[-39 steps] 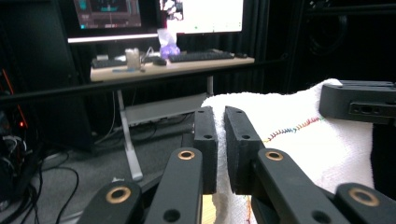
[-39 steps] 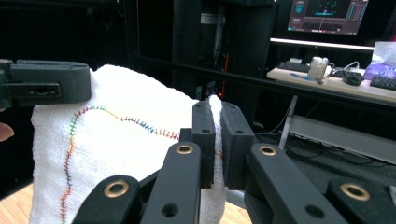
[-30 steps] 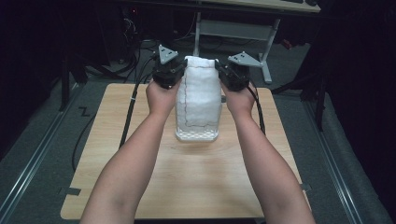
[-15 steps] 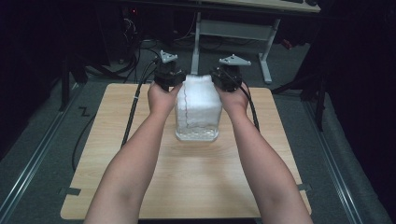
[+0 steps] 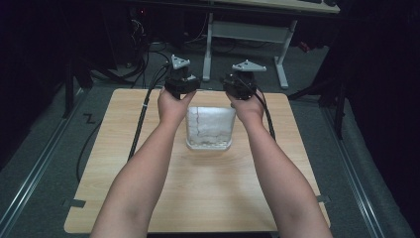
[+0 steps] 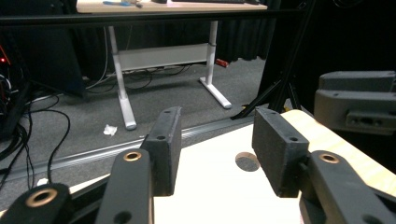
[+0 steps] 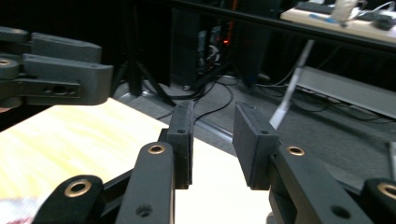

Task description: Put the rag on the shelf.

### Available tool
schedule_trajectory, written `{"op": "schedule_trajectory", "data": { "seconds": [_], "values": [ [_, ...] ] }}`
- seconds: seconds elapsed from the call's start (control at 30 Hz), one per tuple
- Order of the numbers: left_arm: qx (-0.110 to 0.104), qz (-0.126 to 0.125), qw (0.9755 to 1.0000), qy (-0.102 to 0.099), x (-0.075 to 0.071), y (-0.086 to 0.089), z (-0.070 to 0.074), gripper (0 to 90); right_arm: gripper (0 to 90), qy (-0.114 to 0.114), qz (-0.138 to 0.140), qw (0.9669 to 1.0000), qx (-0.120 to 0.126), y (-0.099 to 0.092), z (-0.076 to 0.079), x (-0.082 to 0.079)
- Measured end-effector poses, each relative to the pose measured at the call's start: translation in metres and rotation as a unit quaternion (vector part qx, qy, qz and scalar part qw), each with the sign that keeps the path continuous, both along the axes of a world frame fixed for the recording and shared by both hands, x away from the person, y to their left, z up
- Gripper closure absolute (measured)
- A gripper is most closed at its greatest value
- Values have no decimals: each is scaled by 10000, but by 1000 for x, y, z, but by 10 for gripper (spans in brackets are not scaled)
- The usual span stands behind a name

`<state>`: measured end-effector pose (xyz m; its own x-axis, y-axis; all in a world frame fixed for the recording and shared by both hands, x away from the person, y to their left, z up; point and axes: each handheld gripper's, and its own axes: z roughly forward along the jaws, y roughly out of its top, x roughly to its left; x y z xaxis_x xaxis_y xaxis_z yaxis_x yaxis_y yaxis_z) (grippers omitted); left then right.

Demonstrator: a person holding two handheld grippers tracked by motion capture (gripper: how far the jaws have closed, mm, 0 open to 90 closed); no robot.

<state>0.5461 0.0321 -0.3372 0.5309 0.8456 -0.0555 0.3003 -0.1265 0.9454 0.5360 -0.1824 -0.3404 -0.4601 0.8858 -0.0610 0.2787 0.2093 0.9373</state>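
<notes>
A clear plastic container (image 5: 209, 127) holding something white is sitting upright on the light wooden desk (image 5: 124, 163), near the far middle of the top, between the person's two wrists. The person's forearms are reaching in from the near edge, and each hand is holding a gripper just past the container's far side. The left gripper (image 5: 182, 83) is hanging above the far edge of the desk to the left of the container, its black cable (image 5: 143, 111) trailing back across the wood and over the left side. In the left gripper view its jaws are standing well apart, having just been opening, with nothing between them but bare desk and a small round mark (image 6: 247, 161) on the wood; the left gripper (image 6: 217, 147) is pointing out over the far edge toward grey carpet (image 6: 154, 100) and a white-legged table (image 6: 122, 74) beyond. The right gripper (image 5: 241, 84) is hovering to the right of the container's far side. In the right gripper view the right gripper (image 7: 214, 140) is showing a narrower gap; its jaws have also just been opening and are gripping nothing, with the desk's far edge below them.
</notes>
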Motion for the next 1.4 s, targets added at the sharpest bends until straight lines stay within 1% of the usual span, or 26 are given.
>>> {"op": "schedule_trajectory", "data": {
  "seconds": [0.07, 0.17, 0.23, 0.27, 0.33, 0.4, 0.47, 0.53, 0.6, 0.63, 0.67, 0.7, 0.73, 0.77, 0.8, 0.83, 0.9, 0.93, 1.0, 1.13, 1.17, 1.2, 1.23, 1.33, 1.37, 1.4],
  "values": [
    [-61, -32, 10000, -47, -4, 1, 2, 520, 680, -15, 43, 10000, -76, 1, 0, -2],
    [-178, -130, 9997, -103, -12, 3, 5, 512, 643, -13, 93, 10000, -30, 0, 2, -7],
    [-116, -119, 9997, -194, -19, 4, 6, 495, 616, -49, 129, 9999, 65, -4, 4, -16],
    [-80, -109, 9997, -208, -22, 5, 5, 495, 616, -49, 129, 9999, 65, -4, 4, -16],
    [-32, -83, 9997, -229, -27, 8, 4, 484, 599, -74, 143, 9998, 75, -7, 4, -23],
    [58, -21, 9994, -336, -34, 12, 1, 488, 569, -127, 114, 9998, 67, -8, 2, -32],
    [107, -15, 9995, -295, -39, 15, -2, 484, 560, -113, 124, 9998, 57, -9, 1, -35],
    [167, -12, 9993, -335, -45, 20, -5, 477, 550, -172, 125, 9998, 20, -8, 1, -42],
    [142, -9, 9991, -391, -53, 25, -6, 469, 538, -244, 164, 9996, -44, -8, 1, -49],
    [126, -19, 9992, -382, -57, 28, -7, 457, 518, -308, 199, 9993, -60, -9, 0, -57],
    [112, -34, 9992, -370, -61, 31, -7, 457, 518, -308, 199, 9993, -60, -9, 0, -57],
    [81, -54, 9992, -381, -65, 34, -8, 452, 498, -341, 181, 9992, -85, -9, 0, -62],
    [70, -84, 9992, -374, -69, 37, -8, 441, 490, -385, 198, 9989, -195, -10, -2, -71],
    [105, -93, 9992, -368, -74, 39, -8, 441, 490, -385, 198, 9989, -195, -10, -2, -71],
    [101, -92, 9990, -424, -80, 43, -10, 436, 483, -426, 217, 9986, -232, -13, -5, -81],
    [45, -116, 9990, -430, -85, 47, -11, 436, 483, -426, 217, 9986, -232, -13, -5, -81],
    [-30, -145, 9990, -428, -96, 54, -14, 432, 474, -426, 221, 9985, -248, -19, -9, -95],
    [-52, -170, 9990, -421, -102, 57, -16, 432, 474, -426, 221, 9985, -248, -19, -9, -95],
    [-52, -194, 9989, -416, -113, 64, -22, 428, 461, -423, 225, 9985, -275, -23, -14, -103],
    [-252, -340, 9989, -218, -133, 77, -45, 408, 443, -294, 245, 9988, -319, -30, -25, -118],
    [-250, -352, 9989, -158, -137, 80, -52, 406, 443, -212, 239, 9990, -326, -32, -28, -122],
    [-227, -387, 9990, -89, -141, 83, -59, 403, 431, -63, 243, 9991, -349, -33, -31, -125],
    [-255, -409, 9988, -9, -145, 86, -67, 398, 419, 1, 261, 9990, -360, -35, -35, -129],
    [-203, -477, 9984, 217, -157, 97, -91, 396, 388, -7, 331, 9984, -465, -39, -47, -142],
    [-161, -478, 9983, 288, -161, 100, -98, 395, 335, 14, 414, 9968, -684, -40, -58, -151],
    [-97, -473, 9982, 360, -164, 103, -106, 395, 335, 14, 414, 9968, -684, -40, -58, -151]
  ]
}}
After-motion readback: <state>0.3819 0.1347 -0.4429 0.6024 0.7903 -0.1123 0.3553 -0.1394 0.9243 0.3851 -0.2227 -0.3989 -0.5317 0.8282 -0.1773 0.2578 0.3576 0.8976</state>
